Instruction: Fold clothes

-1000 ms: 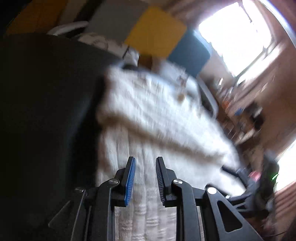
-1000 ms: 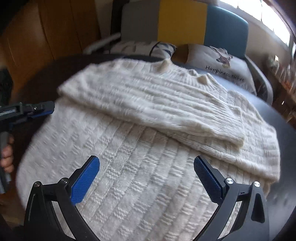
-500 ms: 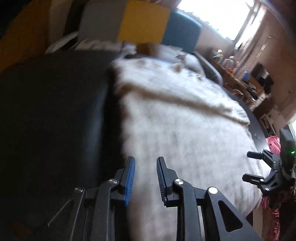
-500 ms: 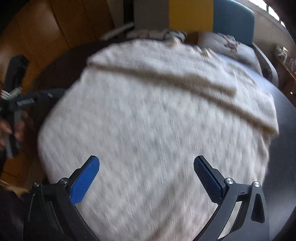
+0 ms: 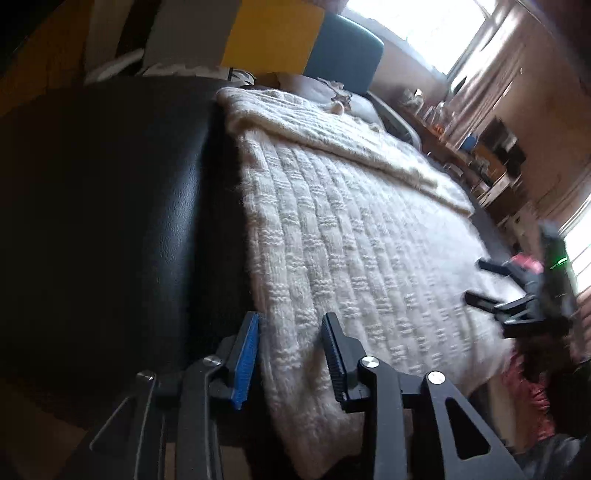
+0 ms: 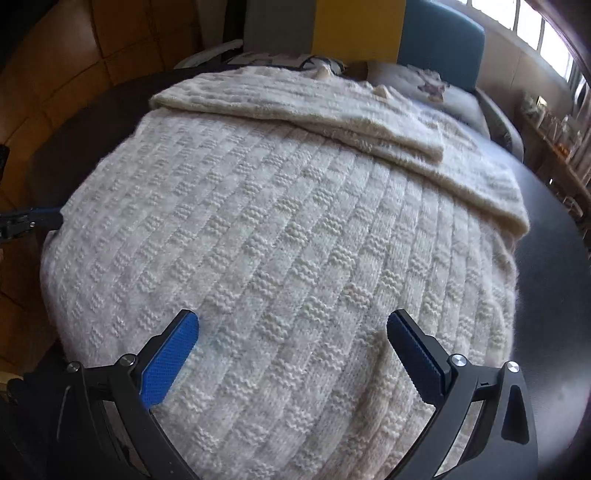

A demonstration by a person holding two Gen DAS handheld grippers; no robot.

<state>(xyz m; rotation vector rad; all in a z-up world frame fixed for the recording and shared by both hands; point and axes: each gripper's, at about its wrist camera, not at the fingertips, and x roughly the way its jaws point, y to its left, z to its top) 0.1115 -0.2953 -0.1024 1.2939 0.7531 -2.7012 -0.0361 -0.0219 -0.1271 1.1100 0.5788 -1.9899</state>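
Where the left tongs (image 5: 290,354) reach forward, their two pads stand a narrow gap apart, and the left edge of the cream knitted sweater (image 5: 351,251) lies between them; whether the pads actually pinch the knit I cannot tell. That edge hangs over the near rim of the black worktop (image 5: 110,206), which stretches bare to the left of the garment. Farther right in this view the right tongs (image 5: 491,284) show as a dark, blurred shape beside the sweater's other edge.

From the right wrist, the right tongs (image 6: 291,347) are spread wide, holding nothing, with the sweater (image 6: 288,229) lying flat between and beyond the blue pads. Only this view shows the whole garment: its basket-weave body nearest, and a folded-over sleeve (image 6: 295,107) lying across the far part. At the left border the tip of the left tongs (image 6: 33,221) meets the sweater's side. Beyond the worktop (image 6: 554,277) stand cushions (image 6: 424,81) and chair backs in grey, yellow (image 6: 358,29) and blue. The left view alone shows cluttered shelves (image 5: 480,147) by a bright window.
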